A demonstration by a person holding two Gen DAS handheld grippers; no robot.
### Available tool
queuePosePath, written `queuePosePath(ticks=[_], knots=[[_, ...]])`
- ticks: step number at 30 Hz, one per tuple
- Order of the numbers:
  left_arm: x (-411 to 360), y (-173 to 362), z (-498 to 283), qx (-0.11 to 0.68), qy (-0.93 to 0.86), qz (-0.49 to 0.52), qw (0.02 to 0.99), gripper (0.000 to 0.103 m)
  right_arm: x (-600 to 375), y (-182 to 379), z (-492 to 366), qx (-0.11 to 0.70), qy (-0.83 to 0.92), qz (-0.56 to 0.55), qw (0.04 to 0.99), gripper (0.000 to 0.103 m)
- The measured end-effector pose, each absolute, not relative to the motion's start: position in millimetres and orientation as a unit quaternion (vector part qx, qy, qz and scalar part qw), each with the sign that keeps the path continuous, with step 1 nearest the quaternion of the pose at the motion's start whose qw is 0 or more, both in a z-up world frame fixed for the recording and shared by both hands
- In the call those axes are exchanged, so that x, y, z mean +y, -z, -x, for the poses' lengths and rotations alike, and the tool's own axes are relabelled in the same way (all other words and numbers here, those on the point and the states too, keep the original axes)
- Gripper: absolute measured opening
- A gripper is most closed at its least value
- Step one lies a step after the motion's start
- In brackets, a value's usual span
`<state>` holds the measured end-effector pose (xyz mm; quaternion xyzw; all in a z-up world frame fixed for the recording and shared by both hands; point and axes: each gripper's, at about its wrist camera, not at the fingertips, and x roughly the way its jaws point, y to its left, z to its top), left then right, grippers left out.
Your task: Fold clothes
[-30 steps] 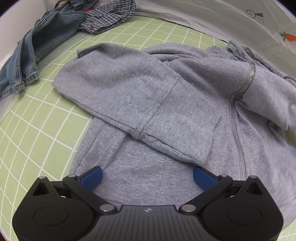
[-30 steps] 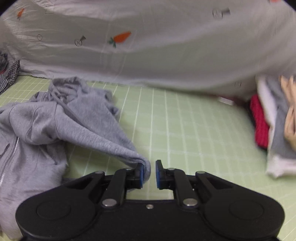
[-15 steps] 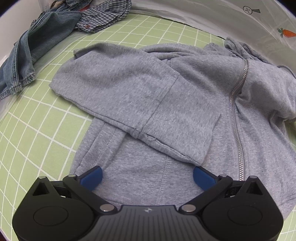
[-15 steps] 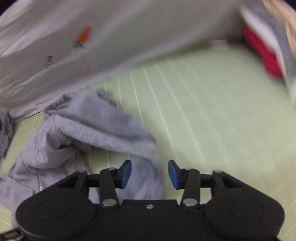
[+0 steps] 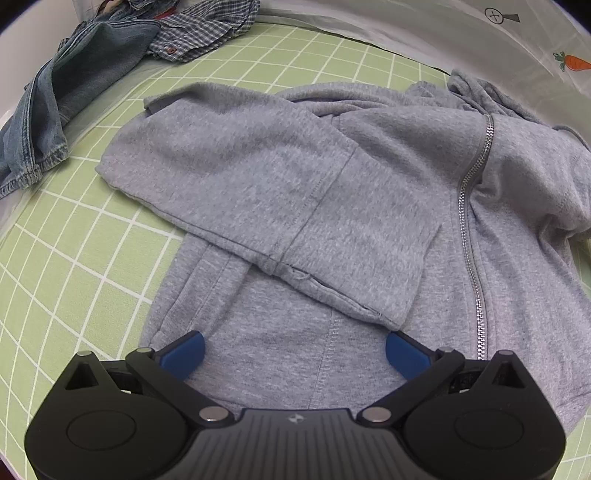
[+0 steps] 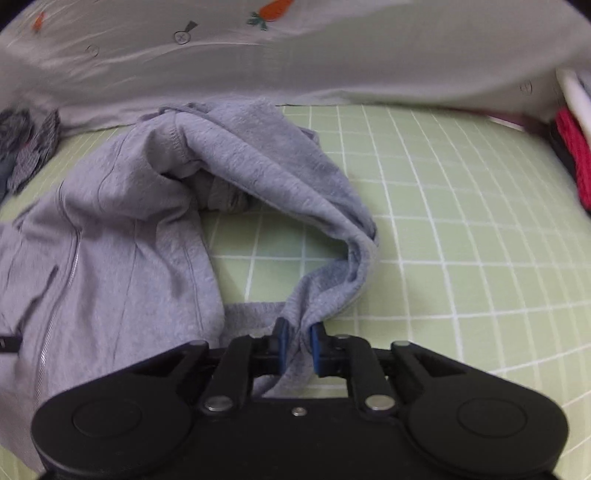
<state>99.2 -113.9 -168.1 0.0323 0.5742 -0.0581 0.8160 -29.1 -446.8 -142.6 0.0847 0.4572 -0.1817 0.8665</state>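
Observation:
A grey zip hoodie (image 5: 314, 192) lies on the green grid mat (image 5: 74, 236), one sleeve folded across its front, the zipper (image 5: 469, 221) running down its right side. My left gripper (image 5: 293, 352) is open and empty, low over the hoodie's lower hem. In the right wrist view the hoodie (image 6: 110, 236) lies to the left, and its other sleeve (image 6: 288, 184) loops out over the mat. My right gripper (image 6: 297, 345) is shut on that sleeve's end, and cloth bunches between the blue pads.
Blue jeans (image 5: 66, 85) and a checked shirt (image 5: 207, 26) lie at the mat's far left. A white cloth with carrot prints (image 6: 332, 44) runs along the back. Red and white folded clothes (image 6: 570, 147) sit at the right edge.
My right gripper opened about half a second ago, then shut on the sleeve end nearer the hoodie's body. The left gripper stayed open and barely moved.

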Motion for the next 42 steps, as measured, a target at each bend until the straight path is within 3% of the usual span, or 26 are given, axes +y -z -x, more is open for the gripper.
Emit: queuePosePath(ticks=[13, 16, 18, 20, 22, 28, 32, 34, 37, 39, 42], knots=[[-122.9, 168.9, -97.7, 0.580, 0.071, -0.057, 0.809, 0.103, -534.6, 60.2, 59.9, 0.340, 0.350, 0.174, 0.855, 0.005], [-120.2, 170.0, -103.5, 0.584, 0.069, -0.057, 0.807, 0.103, -525.1, 57.0, 54.3, 0.313, 0.374, 0.234, 0.841, 0.018], [-120.9, 168.5, -104.0, 0.587, 0.066, -0.053, 0.805, 0.103, -520.0, 65.5, 45.6, 0.340, 0.366, 0.223, 0.837, 0.035], [-120.9, 164.1, -103.6, 0.585, 0.066, -0.044, 0.807, 0.101, -513.9, 77.3, 45.3, 0.376, 0.333, 0.160, 0.850, 0.036], [-121.0, 157.5, -103.7, 0.573, 0.067, -0.044, 0.815, 0.101, -507.3, 88.6, 47.8, 0.404, 0.307, 0.097, 0.856, 0.049], [-141.9, 149.0, -110.5, 0.541, 0.080, -0.086, 0.833, 0.100, -483.2, 116.9, 66.5, 0.449, 0.276, -0.021, 0.850, 0.057], [-156.6, 151.2, -112.1, 0.536, 0.091, -0.112, 0.831, 0.084, -468.2, 128.3, 73.8, 0.463, 0.270, -0.035, 0.844, 0.058], [-159.4, 157.0, -113.5, 0.536, 0.101, -0.117, 0.830, 0.082, -464.9, 130.1, 76.3, 0.465, 0.271, -0.034, 0.842, 0.059], [-154.4, 155.6, -115.0, 0.531, 0.126, -0.101, 0.832, 0.065, -469.1, 129.2, 77.6, 0.466, 0.281, -0.045, 0.838, 0.059], [-145.8, 154.7, -117.3, 0.531, 0.131, -0.070, 0.834, 0.044, -473.5, 129.1, 77.4, 0.466, 0.285, -0.055, 0.836, 0.059], [-128.3, 149.4, -121.1, 0.534, 0.118, -0.024, 0.837, 0.032, -476.9, 131.8, 76.3, 0.472, 0.286, -0.067, 0.831, 0.059]])
